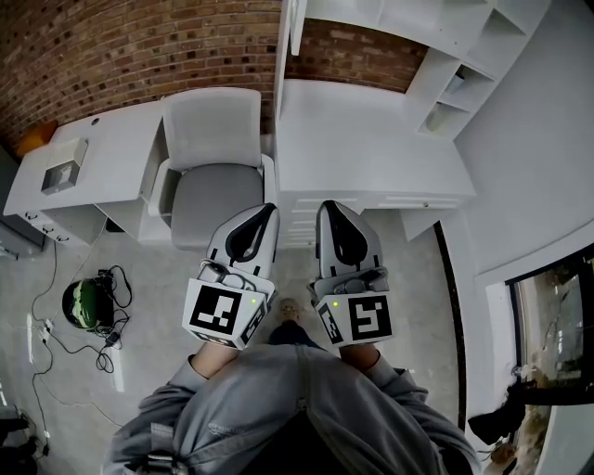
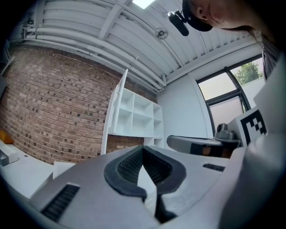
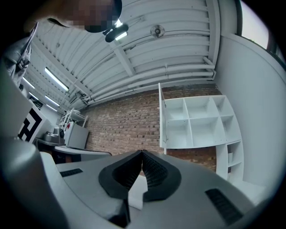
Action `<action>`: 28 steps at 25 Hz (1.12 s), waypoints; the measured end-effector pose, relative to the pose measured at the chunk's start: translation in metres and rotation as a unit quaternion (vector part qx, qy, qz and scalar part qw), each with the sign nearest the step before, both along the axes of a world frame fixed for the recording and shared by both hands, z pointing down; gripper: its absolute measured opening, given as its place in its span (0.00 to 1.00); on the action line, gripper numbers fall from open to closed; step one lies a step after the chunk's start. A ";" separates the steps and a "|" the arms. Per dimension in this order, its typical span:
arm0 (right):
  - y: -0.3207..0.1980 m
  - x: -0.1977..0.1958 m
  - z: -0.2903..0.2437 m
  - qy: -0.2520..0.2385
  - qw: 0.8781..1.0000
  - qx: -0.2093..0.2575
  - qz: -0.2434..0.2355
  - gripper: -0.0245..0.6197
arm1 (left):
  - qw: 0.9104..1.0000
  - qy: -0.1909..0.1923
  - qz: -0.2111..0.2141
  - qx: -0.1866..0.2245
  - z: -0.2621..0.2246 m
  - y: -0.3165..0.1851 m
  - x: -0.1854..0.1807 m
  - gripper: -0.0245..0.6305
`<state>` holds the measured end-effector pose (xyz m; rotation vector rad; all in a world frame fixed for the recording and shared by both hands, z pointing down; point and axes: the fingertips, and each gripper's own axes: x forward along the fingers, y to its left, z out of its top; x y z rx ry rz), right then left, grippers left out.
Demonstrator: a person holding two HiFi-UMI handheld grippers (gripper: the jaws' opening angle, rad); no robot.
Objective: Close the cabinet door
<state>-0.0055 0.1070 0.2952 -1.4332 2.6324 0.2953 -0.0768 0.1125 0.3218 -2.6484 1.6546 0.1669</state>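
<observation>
A white wall cabinet [image 3: 199,120] of open cubbies hangs on the brick wall above a white desk. Its door [image 3: 161,118] stands swung out, seen edge-on at the cabinet's left side. In the left gripper view the same cabinet [image 2: 140,116] and door [image 2: 117,112] sit ahead. From the head view the door [image 1: 297,23] juts out at the top. My left gripper [image 1: 271,208] and right gripper [image 1: 325,204] are side by side in front of the desk, well short of the door. Both are shut, tips touching, with nothing between them [image 2: 143,147] [image 3: 142,152].
The white desk [image 1: 371,148] with drawers lies straight ahead, and a grey chair [image 1: 213,176] stands to its left. A second white desk [image 1: 102,153] is further left. A green round object [image 1: 85,303] and cables lie on the floor. Side shelves [image 1: 464,83] flank the right wall.
</observation>
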 end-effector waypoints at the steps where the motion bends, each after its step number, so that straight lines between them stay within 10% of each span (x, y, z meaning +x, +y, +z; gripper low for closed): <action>1: -0.008 0.000 0.001 0.000 1.000 0.000 -0.002 0.08 | 1.000 0.000 -0.002 -0.001 0.001 -0.008 0.000 0.05; 28: -0.173 0.021 -0.010 -0.005 0.997 0.004 -0.071 0.08 | 0.997 -0.005 -0.071 0.009 -0.016 -0.164 0.020 0.05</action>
